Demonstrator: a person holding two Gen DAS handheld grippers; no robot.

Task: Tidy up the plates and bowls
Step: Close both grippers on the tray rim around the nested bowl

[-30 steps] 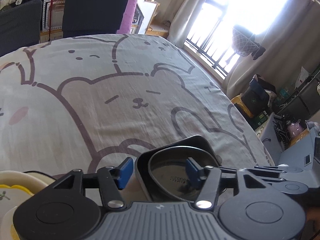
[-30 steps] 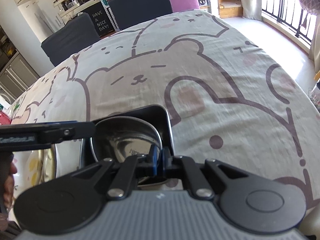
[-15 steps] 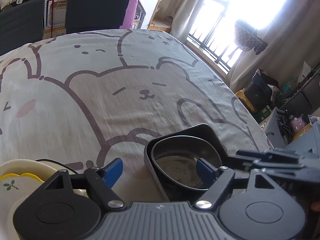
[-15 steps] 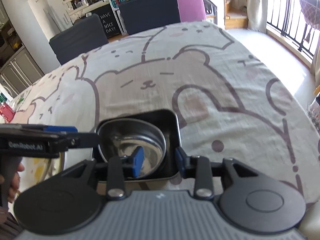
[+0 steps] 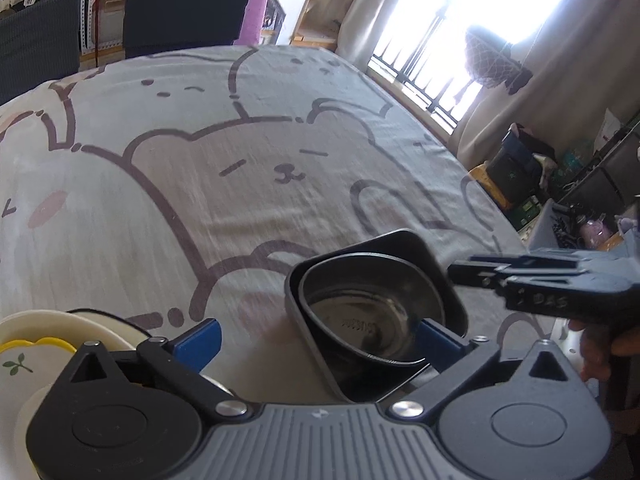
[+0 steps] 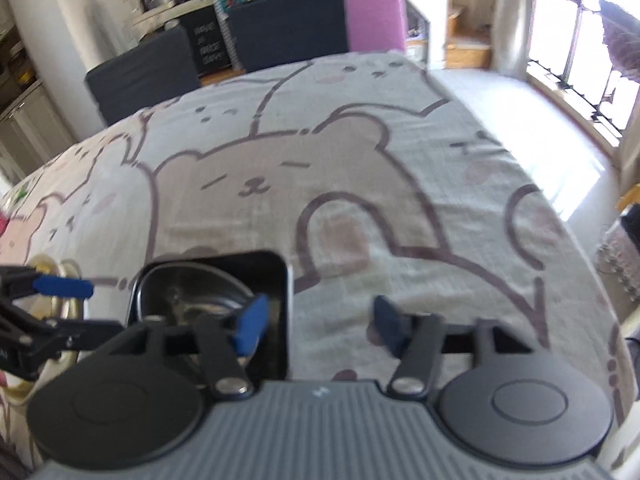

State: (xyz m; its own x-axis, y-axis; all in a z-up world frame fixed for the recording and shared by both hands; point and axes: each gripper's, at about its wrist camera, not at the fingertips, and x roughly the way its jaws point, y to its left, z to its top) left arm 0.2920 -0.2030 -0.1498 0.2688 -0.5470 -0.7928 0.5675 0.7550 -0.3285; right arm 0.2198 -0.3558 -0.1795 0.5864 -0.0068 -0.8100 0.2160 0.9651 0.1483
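Since the earlier frames I have let go on both sides. My left gripper (image 5: 316, 340) has just been opening, and its blue pads now stand wide, one over the cloth, the other beside the near rim of the bowl (image 5: 372, 312); neither presses on anything. My right gripper (image 6: 316, 324), a second ago clenched on the rim, has sprung apart and slid off to the right, so that the tray (image 6: 280, 280) corner now lies by its left pad and only cloth shows between the pads. It holds nothing.

The steel bowl sits nested in the black square tray, near my edge of the table (image 5: 240, 184), leaning a little toward one corner, not centred. The cream plates (image 5: 44, 344) are stacked at the left edge of the left wrist view, partly hidden behind the gripper body; I cannot tell how many there are.

I judge the nesting step done: bowl in tray, both grippers released. What is left, as I read it, is to gather the plates with this pair, or the other way round. The next move calls for backing both grippers clear of the tray without nudging it, then turning the left one toward the plates. A thin rim on a soft cloth wants a low, shallow approach, and stacked plates can slide on one another, so I would close slowly.
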